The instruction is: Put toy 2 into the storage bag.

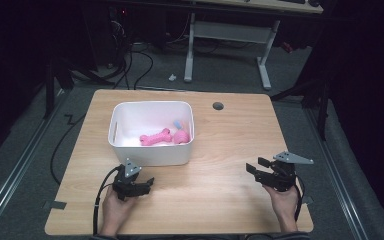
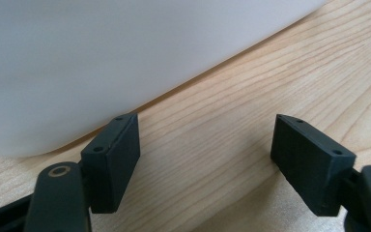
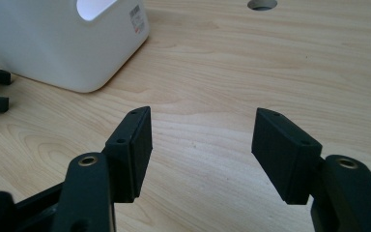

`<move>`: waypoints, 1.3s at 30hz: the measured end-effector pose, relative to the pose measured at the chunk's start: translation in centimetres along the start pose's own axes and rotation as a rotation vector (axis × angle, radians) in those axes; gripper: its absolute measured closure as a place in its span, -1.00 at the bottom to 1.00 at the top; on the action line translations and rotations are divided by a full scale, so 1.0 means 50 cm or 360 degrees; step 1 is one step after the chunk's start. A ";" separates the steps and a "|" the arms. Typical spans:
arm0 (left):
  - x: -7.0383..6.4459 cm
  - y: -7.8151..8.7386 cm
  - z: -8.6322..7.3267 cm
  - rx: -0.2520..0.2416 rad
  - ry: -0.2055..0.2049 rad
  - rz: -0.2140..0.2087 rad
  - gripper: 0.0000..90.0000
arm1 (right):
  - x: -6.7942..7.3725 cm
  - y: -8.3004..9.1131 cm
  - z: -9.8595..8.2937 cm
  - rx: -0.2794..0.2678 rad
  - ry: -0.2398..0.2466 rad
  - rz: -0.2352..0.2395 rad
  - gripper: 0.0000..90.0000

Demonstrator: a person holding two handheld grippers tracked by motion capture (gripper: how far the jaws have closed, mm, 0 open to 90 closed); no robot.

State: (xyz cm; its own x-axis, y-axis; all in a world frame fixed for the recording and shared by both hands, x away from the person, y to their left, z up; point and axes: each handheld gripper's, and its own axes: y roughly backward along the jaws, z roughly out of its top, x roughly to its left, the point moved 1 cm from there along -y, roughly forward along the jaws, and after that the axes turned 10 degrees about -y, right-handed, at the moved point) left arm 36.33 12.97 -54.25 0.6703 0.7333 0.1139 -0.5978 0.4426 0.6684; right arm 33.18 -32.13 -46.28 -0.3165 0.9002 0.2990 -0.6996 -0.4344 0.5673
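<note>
A white bin [image 1: 151,131] with rounded corners sits on the table [image 1: 220,200] at about 11 o'clock from its middle; a slot handle is cut into its left wall, and the right gripper view shows another handle cutout and a small label on its side. Inside lie a pink bone [image 1: 155,137], a pink round toy [image 1: 181,136] touching the right wall, and a pale blue piece [image 1: 177,123] too small to identify. The left gripper [image 1: 148,184], at 7 o'clock just beside the bin's near wall, is released with nothing between its jaws; the right gripper [image 1: 256,165], at 4 o'clock and well apart from the bin, is likewise released. The table is light wood with a grommet hole [image 1: 218,106] at 1 o'clock. Beyond it are grey carpet, cables [image 1: 130,60] and a white desk frame [image 1: 228,35] in a dim room.
</note>
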 end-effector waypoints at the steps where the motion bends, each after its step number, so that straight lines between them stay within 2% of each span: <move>1: 0.000 0.000 0.000 0.0000 0.0000 0.0000 -0.42 | 0.000 -0.004 -0.004 0.0005 -0.0013 -0.0001 -0.11; 11: 0.000 0.000 0.000 0.0000 0.0000 0.0000 -0.42 | -0.009 -0.035 -0.031 0.0038 -0.0044 -0.0008 -0.11; 21: 0.000 0.000 0.000 0.0000 0.0000 0.0000 -0.42 | -0.021 -0.073 -0.065 0.0095 -0.0066 -0.0086 -0.14; 26: 0.000 0.000 0.000 0.0000 -0.0001 0.0000 -0.42 | -0.021 -0.088 -0.074 0.0116 -0.0039 -0.0132 -0.17; 27: 0.000 0.000 0.000 0.0000 0.0000 0.0000 -0.42 | -0.021 -0.095 -0.077 0.0128 -0.0011 -0.0167 -0.18; 39: 0.000 0.000 0.000 0.0000 0.0000 0.0000 -0.42 | -0.020 -0.119 -0.094 0.0171 0.0046 -0.0298 -0.26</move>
State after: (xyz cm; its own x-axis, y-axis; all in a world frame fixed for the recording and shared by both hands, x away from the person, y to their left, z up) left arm 36.33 12.98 -54.25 0.6704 0.7332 0.1141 -0.5977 0.4425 0.6685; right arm 34.64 -30.29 -53.55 -0.2068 0.9653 0.1593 -0.6761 -0.2587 0.6899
